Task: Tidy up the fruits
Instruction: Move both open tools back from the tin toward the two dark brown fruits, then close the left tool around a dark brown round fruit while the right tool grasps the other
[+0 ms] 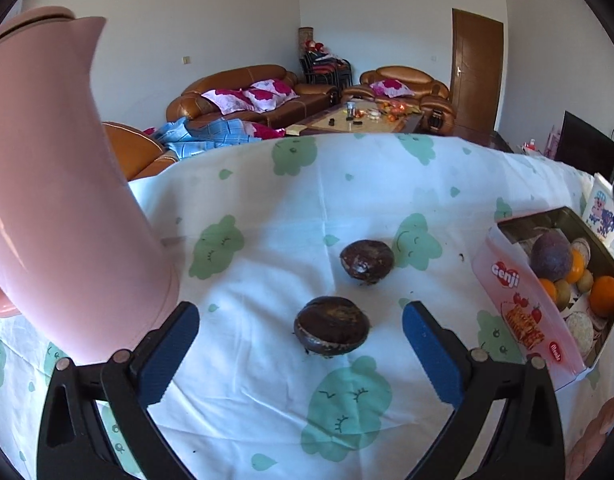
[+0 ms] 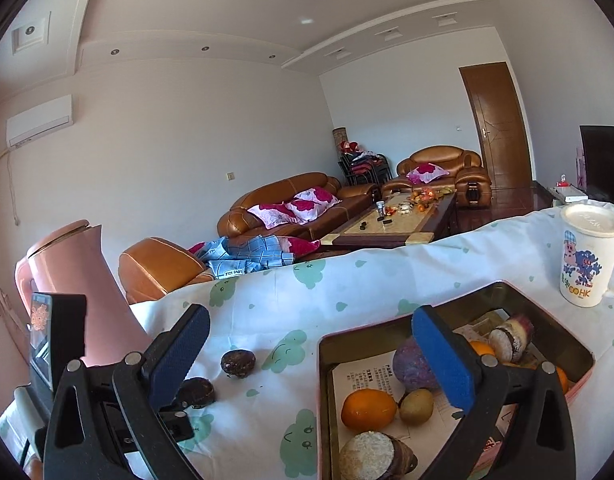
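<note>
Two dark brown, wrinkled fruits lie on the white cloth with green clouds. The nearer fruit [image 1: 331, 326] sits just ahead of my open left gripper [image 1: 301, 354], between its blue pads. The farther fruit [image 1: 367, 261] lies a little beyond it. To the right, a pink tin [image 1: 507, 300] holds an orange [image 1: 605, 295], a purple fruit [image 1: 551, 256] and other pieces. My right gripper [image 2: 311, 354] hovers open and empty above the tin's left rim [image 2: 321, 360]; below it lie an orange [image 2: 369, 409], a kiwi [image 2: 416, 406] and a purple fruit [image 2: 411, 364]. Both brown fruits [image 2: 237, 362] [image 2: 198, 392] show to its left.
A tall pink jug [image 1: 55, 200] stands at the table's left, close to my left gripper. A white printed mug [image 2: 587, 254] stands behind the tin at the right. Beyond the table's far edge are brown sofas and a coffee table.
</note>
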